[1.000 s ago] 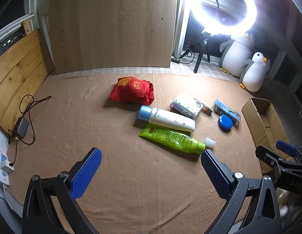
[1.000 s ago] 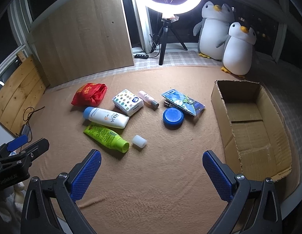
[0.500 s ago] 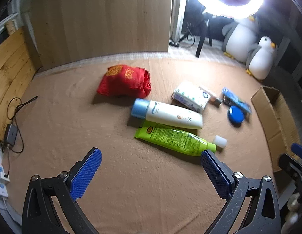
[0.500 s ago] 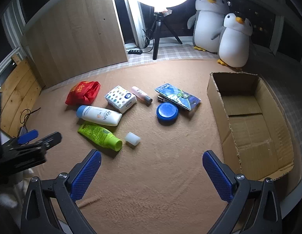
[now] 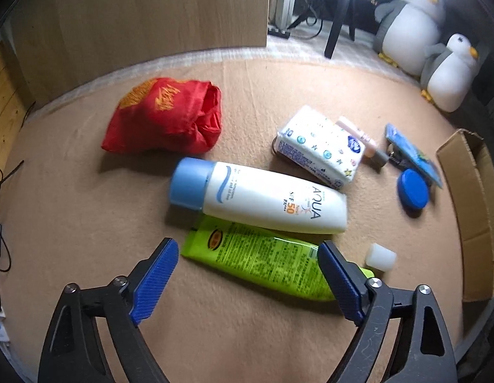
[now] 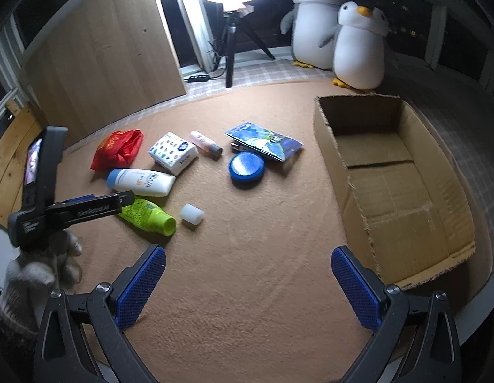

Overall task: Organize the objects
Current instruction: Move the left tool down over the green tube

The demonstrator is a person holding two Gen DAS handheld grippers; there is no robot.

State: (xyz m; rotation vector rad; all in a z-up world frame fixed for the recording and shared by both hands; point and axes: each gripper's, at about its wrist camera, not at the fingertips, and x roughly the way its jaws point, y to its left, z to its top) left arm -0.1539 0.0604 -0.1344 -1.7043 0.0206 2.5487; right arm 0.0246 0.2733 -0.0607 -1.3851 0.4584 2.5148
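The left gripper [image 5: 248, 276] hangs just over the green tube [image 5: 266, 260], which lies on the carpet [image 5: 87, 191] touching the white bottle [image 5: 262, 196]. Its jaws are closing, with the tube's middle between them but not yet pressed. I think it is better to go lower and clamp across the tube only, without catching the bottle. The right gripper [image 6: 248, 285] is wide apart and holds nothing. Only the right view shows the inside of the box [image 6: 403, 191], which is empty, and the gloved hand [image 6: 33, 274].
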